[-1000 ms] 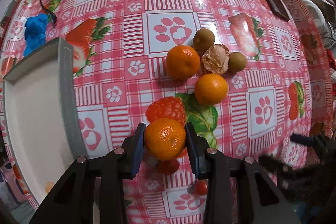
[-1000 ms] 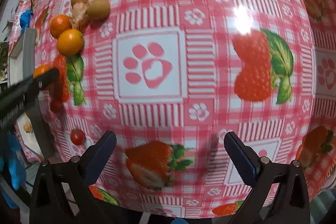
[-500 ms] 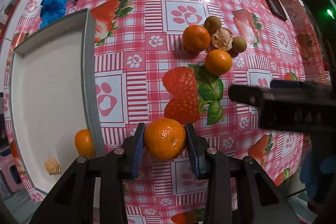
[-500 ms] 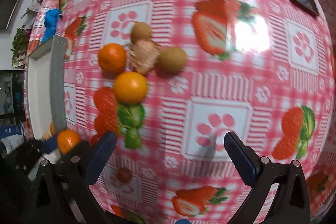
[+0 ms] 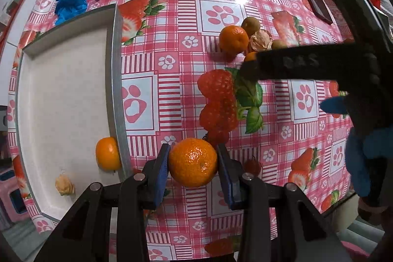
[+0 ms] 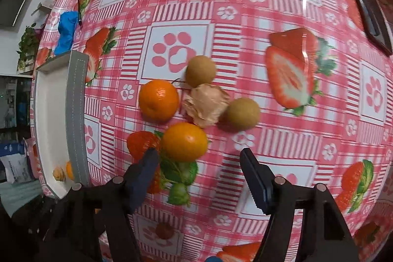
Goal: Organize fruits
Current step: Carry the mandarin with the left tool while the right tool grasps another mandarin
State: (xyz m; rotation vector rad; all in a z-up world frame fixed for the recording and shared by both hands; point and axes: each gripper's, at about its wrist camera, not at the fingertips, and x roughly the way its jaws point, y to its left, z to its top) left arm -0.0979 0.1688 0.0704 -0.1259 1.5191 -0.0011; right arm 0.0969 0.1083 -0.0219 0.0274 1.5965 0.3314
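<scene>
Orange and round, a mandarin [image 5: 193,162] sits clamped between the blue pads of the left claw [image 5: 193,167], which holds it in the air over the surface [image 5: 176,16], just beside the grey wall of the tray [image 5: 115,80]. Inside the white tray lie already a second mandarin [image 5: 107,157], touching that wall, and a small papery husk fruit [image 5: 64,186] near it.

On the red checked cloth with strawberries and paw prints, more fruits wait in one group: an orange mandarin on the left [image 6: 158,100], another mandarin nearer to the camera [image 6: 184,141], two brown round fruits [image 6: 200,71] [image 6: 242,113], and a dry husk fruit [image 6: 205,104] between them, touching or almost touching its neighbours.

The right claw [image 6: 199,163] stands over this group with its jaws closing. The nearer mandarin is just ahead of the fingertips, close to the left finger, but the pads do not press it.

A small red cherry tomato [image 5: 252,165] lies on the cloth beside the left claw.
</scene>
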